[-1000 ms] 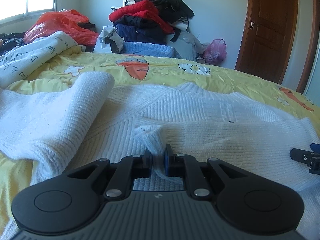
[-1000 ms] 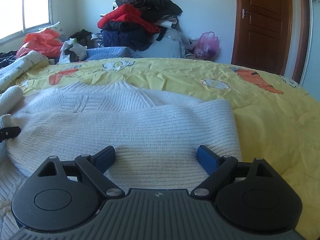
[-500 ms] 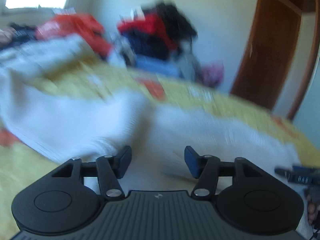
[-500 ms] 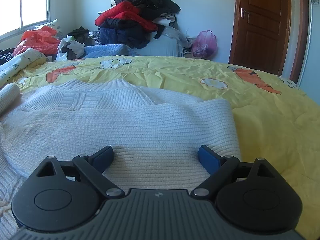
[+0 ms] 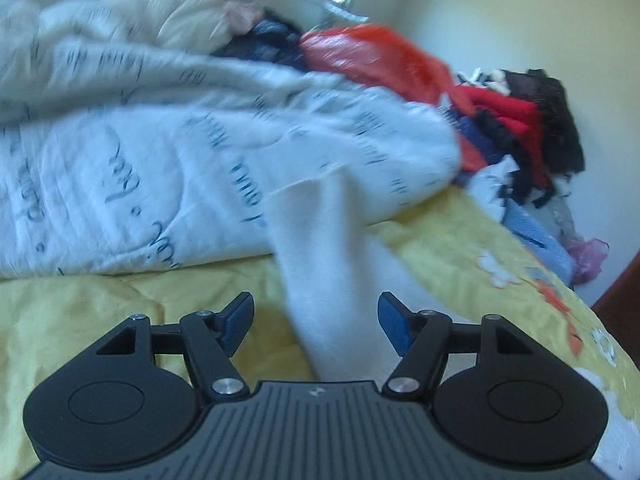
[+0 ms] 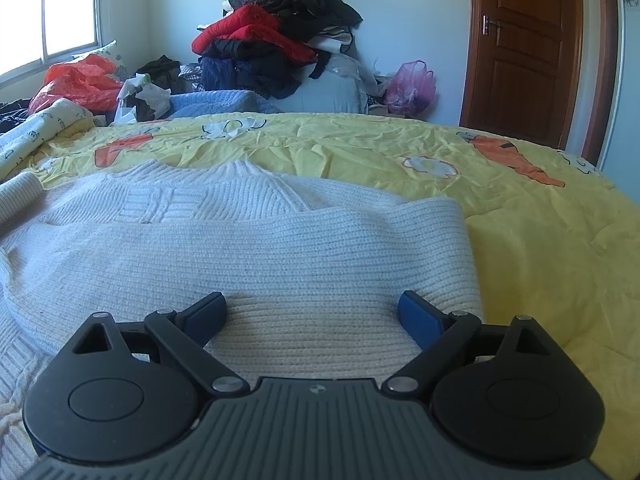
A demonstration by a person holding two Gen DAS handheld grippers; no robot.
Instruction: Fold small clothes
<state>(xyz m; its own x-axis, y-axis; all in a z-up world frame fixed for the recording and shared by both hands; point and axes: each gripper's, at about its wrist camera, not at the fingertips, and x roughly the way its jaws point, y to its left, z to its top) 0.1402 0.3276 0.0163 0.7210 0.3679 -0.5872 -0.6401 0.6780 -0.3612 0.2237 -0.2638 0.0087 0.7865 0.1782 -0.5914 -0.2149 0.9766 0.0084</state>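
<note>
Sweater, white knit, lies spread on the bed, one sleeve folded flat across its body. Left wrist view is motion-blurred: left gripper has its jaws wide apart and grips nothing; a white sleeve runs up between them and away, and contact with the pads cannot be told. Behind the sleeve sits a white quilt with dark lettering, on the yellow cover. Farther right in that view: red bag, then clothes pile against the wall. Right wrist view is sharp: right gripper also spread wide, empty, low over the folded sleeve near the sweater's right edge, blue pads just above the knit. Behind the bed, left to right: window, clothes pile, pink bag, door.
</note>
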